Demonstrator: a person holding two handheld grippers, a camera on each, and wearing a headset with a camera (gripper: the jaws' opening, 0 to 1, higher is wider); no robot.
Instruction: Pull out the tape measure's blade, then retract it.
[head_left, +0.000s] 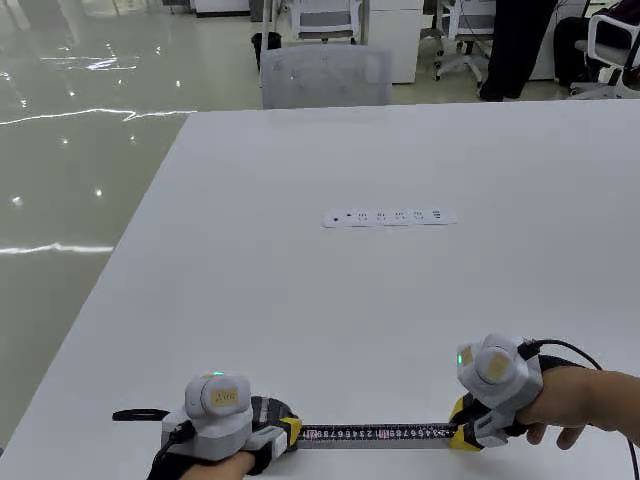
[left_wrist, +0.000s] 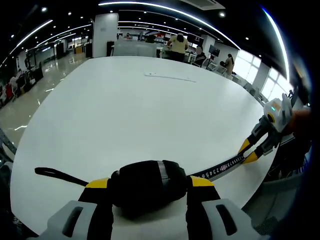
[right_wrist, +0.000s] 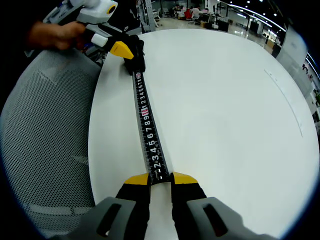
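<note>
Left claw (left_wrist: 150, 182): both yellow-tipped jaws are closed against the sides of the black tape measure case (left_wrist: 149, 189), which sits upright between them on the table (left_wrist: 150, 110). In the head view this claw (head_left: 283, 435) is at the near edge of the table, with the case (head_left: 270, 415) clamped at its front

Right claw (right_wrist: 160, 177): the jaws are pinched on the free end of the blade (right_wrist: 147, 125), well apart from the case along the same near edge; in the head view this claw (head_left: 458, 435) stands to the right of the case, with a person's hand (head_left: 565, 405) wrapped round its body

Blade: drawn out of the case and stretched straight and low over the table from the case's mouth to the right claw, printed numerals facing up, with the low numbers at the end away from the case

Strap (head_left: 135, 414): a thin black loop lying flat on the table on the side of the case opposite the blade

White socket strip (head_left: 390, 216): flat on the table, far beyond the case towards the table's middle

Grey mesh chair (head_left: 325, 78): at the table edge farthest from the case
</note>
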